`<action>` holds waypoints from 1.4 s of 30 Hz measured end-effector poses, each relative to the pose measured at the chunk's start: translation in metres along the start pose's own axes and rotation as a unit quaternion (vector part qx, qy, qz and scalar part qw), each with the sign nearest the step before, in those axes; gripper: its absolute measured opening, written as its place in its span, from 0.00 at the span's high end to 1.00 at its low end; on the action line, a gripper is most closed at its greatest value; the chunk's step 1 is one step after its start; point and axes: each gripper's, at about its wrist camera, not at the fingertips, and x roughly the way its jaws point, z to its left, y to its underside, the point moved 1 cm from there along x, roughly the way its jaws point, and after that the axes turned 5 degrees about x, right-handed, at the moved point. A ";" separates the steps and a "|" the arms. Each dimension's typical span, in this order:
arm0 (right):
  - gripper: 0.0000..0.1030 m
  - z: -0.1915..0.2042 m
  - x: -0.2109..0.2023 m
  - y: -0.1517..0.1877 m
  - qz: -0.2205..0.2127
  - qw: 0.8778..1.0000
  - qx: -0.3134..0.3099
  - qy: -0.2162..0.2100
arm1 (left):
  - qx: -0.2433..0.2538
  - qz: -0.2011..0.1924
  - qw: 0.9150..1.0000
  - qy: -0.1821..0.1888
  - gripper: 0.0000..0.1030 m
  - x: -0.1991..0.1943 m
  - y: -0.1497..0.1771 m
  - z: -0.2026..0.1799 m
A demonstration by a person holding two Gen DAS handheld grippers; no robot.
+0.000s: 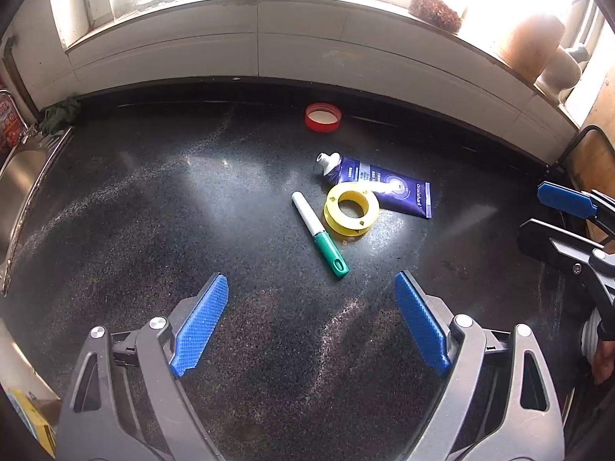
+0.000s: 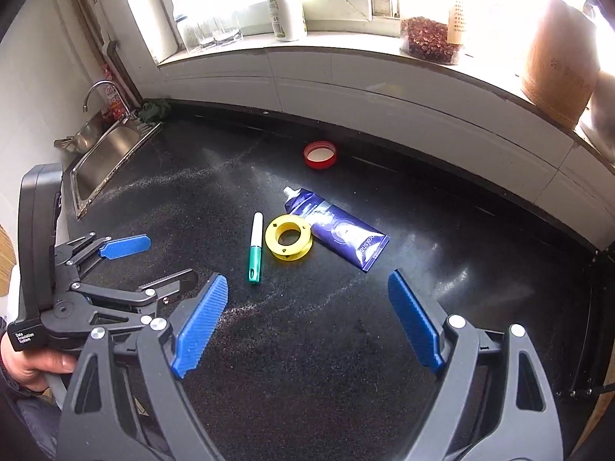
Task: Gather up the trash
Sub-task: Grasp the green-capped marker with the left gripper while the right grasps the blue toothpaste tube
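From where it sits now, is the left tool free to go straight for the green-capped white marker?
Probably yes. The left tool is open, and only bare black speckled countertop lies between it and the green-capped white marker. The yellow plastic spool sits close beside it.

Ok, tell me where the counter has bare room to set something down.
Widest bare stretch: dark counter between the sink and the marker. Also bare: the strip between both open tongs and the marker. Crowded: marker, yellow spool and purple tube huddle mid-counter, red lid behind by the wall.
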 end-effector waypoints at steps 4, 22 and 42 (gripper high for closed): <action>0.20 -0.013 0.029 -0.006 0.028 0.999 -0.020 -0.005 | -0.005 0.021 1.000 -0.015 0.17 0.034 -0.003 -0.007; 0.20 -0.035 0.167 -0.037 0.112 0.981 -0.157 -0.032 | -0.020 0.046 0.997 -0.063 0.17 0.115 -0.010 -0.001; 0.49 -0.020 0.143 -0.034 0.063 0.990 -0.129 -0.002 | -0.002 0.014 0.999 -0.044 0.88 0.092 -0.038 0.023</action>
